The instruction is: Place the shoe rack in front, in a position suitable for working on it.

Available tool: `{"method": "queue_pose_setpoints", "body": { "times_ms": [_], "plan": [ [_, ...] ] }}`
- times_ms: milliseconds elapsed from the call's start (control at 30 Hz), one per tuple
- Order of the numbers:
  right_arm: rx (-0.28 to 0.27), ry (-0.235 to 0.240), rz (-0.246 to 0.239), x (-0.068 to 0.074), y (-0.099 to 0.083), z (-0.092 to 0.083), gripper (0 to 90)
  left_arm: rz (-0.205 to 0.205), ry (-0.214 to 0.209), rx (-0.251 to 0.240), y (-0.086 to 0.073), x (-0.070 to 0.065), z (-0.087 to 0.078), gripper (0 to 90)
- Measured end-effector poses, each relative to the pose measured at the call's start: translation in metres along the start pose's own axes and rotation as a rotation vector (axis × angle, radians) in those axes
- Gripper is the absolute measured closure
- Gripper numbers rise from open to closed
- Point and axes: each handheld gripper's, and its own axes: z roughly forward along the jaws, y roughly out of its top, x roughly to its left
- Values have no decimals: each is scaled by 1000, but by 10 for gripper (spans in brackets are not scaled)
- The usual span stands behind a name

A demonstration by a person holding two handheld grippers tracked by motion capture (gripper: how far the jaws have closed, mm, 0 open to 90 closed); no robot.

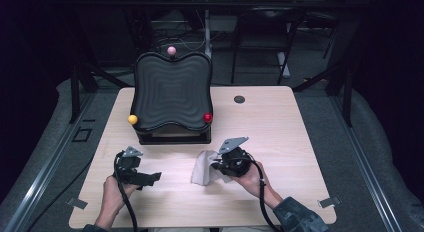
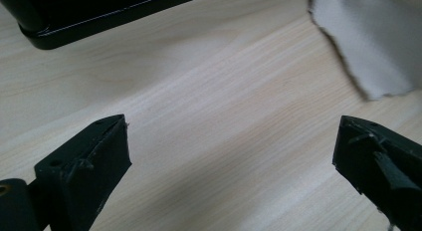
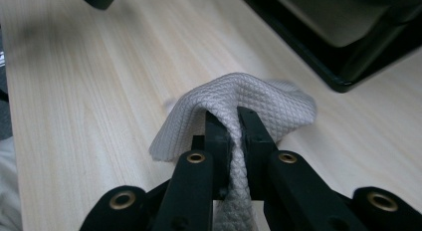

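Observation:
A pale grey textured cloth (image 1: 205, 167) hangs bunched over the light wood table (image 1: 280, 122), near its front middle. My right gripper (image 1: 220, 167) is shut on the cloth (image 3: 239, 99), with a fold pinched between its black jaws in the right gripper view and the rest draped in front. My left gripper (image 1: 150, 178) rests low at the front left, open, its fingers (image 2: 94, 156) wide apart over bare wood. One corner of the cloth (image 2: 363, 37) shows at the upper right of the left gripper view.
A black wavy tilting board (image 1: 172, 94) stands on a black base (image 1: 175, 137) at the table's back left, with a yellow ball (image 1: 132, 119), a red ball (image 1: 207, 117) and a pink ball (image 1: 171, 50) at its edges. A small dark disc (image 1: 239, 99) lies behind.

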Motion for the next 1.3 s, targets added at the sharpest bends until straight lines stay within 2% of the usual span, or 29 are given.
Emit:
{"method": "queue_pose_setpoints", "body": {
  "times_ms": [133,167,200,233,333,367,400,433,500,533,567,600,633,667,733,800,833,900,1067,1100,1200,1267,1300],
  "plan": [
    [69,16,-2,3,-3,24,749,25,-4,-5,3,-8,0,18],
    [82,11,-3,3,-4,26,740,35,-5,-11,5,-11,1,18],
    [95,19,-5,1,-4,25,698,44,-13,-9,6,-13,1,18],
    [83,10,5,1,-4,25,628,55,-19,-6,7,-16,0,18],
    [77,6,14,-2,-3,15,483,62,-52,-26,12,-27,2,17],
    [49,33,21,-4,-4,12,440,60,-61,-35,14,-31,2,17],
    [71,5,23,-4,-3,7,410,75,-70,-39,16,-36,3,16],
    [51,21,25,-5,-4,4,375,85,-74,-45,19,-41,4,16],
    [55,6,23,-6,-6,-6,320,112,-81,-53,25,-51,7,11],
    [37,27,29,-9,-9,-9,286,125,-85,-52,28,-56,8,7],
    [65,-19,40,-10,-10,-15,262,135,-88,-52,30,-62,10,3],
    [68,-28,48,-13,-12,-20,241,144,-93,-52,32,-67,13,3],
    [8,34,73,-18,-16,-21,214,153,-104,-45,35,-71,15,3],
    [55,-39,77,-20,-17,-28,198,165,-105,-45,37,-76,18,2],
    [19,-13,110,-26,-22,-33,161,175,-119,-39,42,-84,23,2],
    [36,-68,126,-32,-26,-39,145,190,-134,-34,49,-95,30,1],
    [36,-68,126,-32,-26,-39,145,190,-134,-34,49,-95,30,1],
    [45,-87,165,-43,-35,-46,139,205,-138,-25,54,-104,35,0],
    [44,-127,210,-56,-47,-59,127,206,-155,-18,63,-120,46,0],
    [40,-131,220,-59,-49,-61,123,206,-155,-18,63,-120,46,0],
    [47,-162,245,-65,-56,-67,117,210,-166,1,69,-131,56,0],
    [41,-153,262,-70,-61,-70,112,208,-171,20,70,-135,63,0],
    [47,-166,267,-72,-63,-70,111,204,-175,30,70,-136,67,0]
  ]
}}
